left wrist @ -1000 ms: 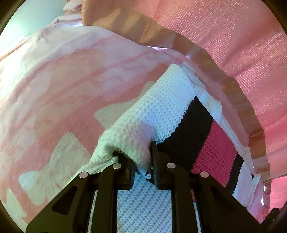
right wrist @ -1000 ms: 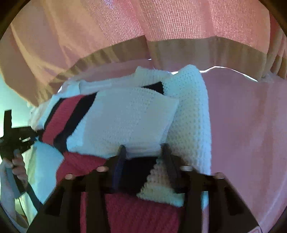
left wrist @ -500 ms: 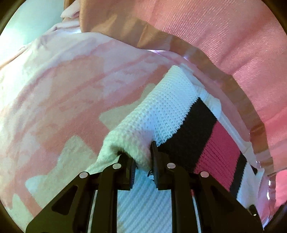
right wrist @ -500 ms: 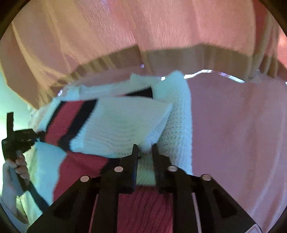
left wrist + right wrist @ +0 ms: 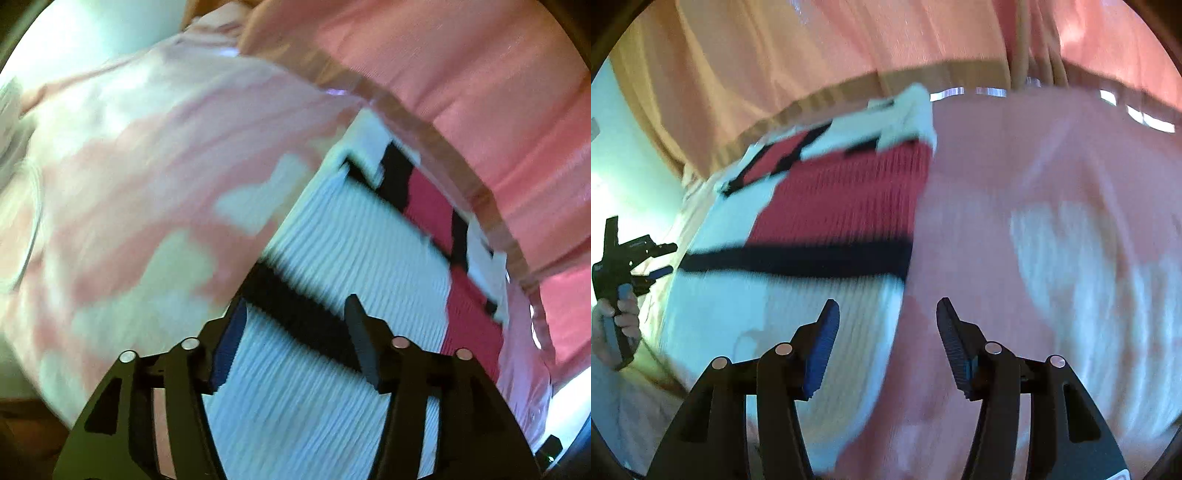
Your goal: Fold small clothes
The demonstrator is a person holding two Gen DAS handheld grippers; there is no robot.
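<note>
- Left tongs [image 5: 291,332]: the jaws stand apart and are opening; nothing is pinched between them. Under the gap lies the knit sweater [image 5: 354,251], white ribbed cloth crossed by a black stripe [image 5: 295,314] that runs slantwise between the two pads.
- Right tongs [image 5: 886,332]: the jaws are likewise apart and opening, with no cloth gripped. The sweater's right edge [image 5: 905,266] runs under the gap, nearer the left pad, so white knit shows to the left of it and bare bed cover to the right.
- Ahead of the right tongs the sweater lies flat on the bed: a white lower panel, a black band [image 5: 798,258], then a red block [image 5: 846,199], and a folded white, black and red part [image 5: 879,125] at the far end.
- Beyond that far end, close to the sweater's far edge, hangs a pink curtain [image 5: 831,48] with a brownish hem.
- To the right of the right tongs the pink and white patterned bed cover [image 5: 1052,221] lies open and unoccupied, giving wide room on that side.
- To the left of the left tongs the same bed cover [image 5: 147,166] spreads wide and open; to their right the curtain [image 5: 461,74] runs close along the sweater's edge, so room there is tight.
- Far left in the right wrist view, a hand [image 5: 617,325] grips the handle of the left tongs, beside the sweater's left edge.
- Both views are blurred, so fine cloth edges are soft.
</note>
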